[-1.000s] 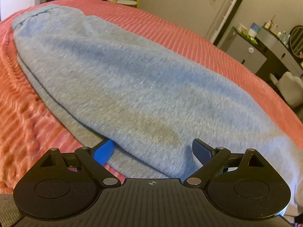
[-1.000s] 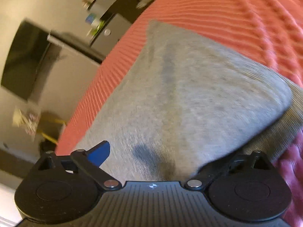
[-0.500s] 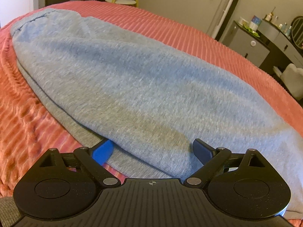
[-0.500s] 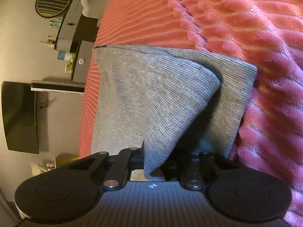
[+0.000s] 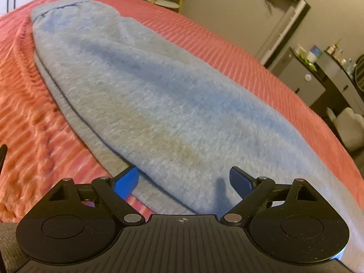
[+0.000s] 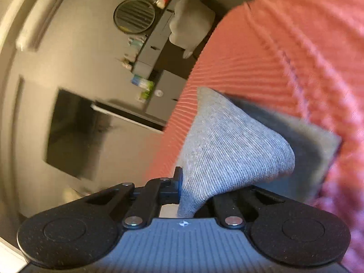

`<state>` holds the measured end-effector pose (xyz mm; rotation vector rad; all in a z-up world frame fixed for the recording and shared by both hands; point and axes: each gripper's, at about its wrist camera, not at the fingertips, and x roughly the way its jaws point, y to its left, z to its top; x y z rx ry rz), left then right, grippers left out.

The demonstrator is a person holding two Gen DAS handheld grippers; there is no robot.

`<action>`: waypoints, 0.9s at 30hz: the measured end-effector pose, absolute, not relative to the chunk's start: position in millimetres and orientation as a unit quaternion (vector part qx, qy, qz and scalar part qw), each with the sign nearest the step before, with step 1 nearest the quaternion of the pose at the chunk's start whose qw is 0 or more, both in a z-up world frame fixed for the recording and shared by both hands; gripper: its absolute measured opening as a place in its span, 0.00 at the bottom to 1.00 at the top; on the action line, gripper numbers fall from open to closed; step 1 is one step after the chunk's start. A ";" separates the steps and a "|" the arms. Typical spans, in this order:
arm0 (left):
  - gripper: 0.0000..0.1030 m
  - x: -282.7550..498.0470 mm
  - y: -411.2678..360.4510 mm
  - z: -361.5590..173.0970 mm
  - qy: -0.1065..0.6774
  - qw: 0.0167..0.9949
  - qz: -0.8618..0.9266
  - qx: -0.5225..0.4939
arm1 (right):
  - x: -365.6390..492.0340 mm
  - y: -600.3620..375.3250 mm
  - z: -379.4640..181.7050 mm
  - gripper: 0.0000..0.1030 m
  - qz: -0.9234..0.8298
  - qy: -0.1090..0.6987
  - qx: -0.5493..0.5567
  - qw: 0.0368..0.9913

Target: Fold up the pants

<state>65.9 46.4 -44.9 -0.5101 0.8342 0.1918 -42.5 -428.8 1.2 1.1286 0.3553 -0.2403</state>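
One pair of grey pants (image 5: 159,104) lengthwise away, left jaws closing, right jaws pinching hem.

My left gripper (image 5: 183,179) hung with its jaws spread wide and just narrowing, the blue pad (image 5: 126,180) and the dark pad set to either side of the near end of the pants (image 5: 145,104), pressing nothing. My right gripper (image 6: 193,195) was clamped tight on a pinch of the grey cloth, rolled sideways, lifting that corner off the bed's edge.
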 end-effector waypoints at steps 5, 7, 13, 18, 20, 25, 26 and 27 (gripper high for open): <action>0.89 68.9 39.4 -44.4 0.402 0.885 0.091 -0.216 | -7.2 -414.5 -3.6 0.05 -0.236 0.327 0.398 0.824; 0.88 69.4 38.7 -43.9 0.400 0.889 0.087 -0.204 | -4.8 -410.5 -2.7 0.05 -0.249 0.338 0.371 0.828; 0.89 73.5 36.8 -47.2 0.400 0.892 0.086 -0.192 | -20.8 -420.1 -1.1 0.06 -0.255 0.317 0.383 0.829; 0.89 71.4 39.8 -45.1 0.388 0.896 0.087 -0.195 | -26.5 -422.5 -1.3 0.21 -0.350 0.319 0.370 0.799; 0.89 68.9 43.6 -42.5 0.375 0.899 0.093 -0.205 | -36.4 -421.2 7.6 0.33 -0.387 0.286 0.353 0.802; 0.88 79.2 45.4 -29.9 0.341 0.917 0.113 -0.172 | -48.6 -402.7 28.3 0.57 -0.461 0.230 0.273 0.813; 0.88 84.3 41.9 -25.6 0.331 0.924 0.126 -0.144 | -46.3 -396.5 31.4 0.60 -0.457 0.221 0.255 0.823; 0.88 88.0 37.4 -22.2 0.316 0.931 0.139 -0.116 | -41.4 -388.5 34.1 0.66 -0.437 0.216 0.234 0.841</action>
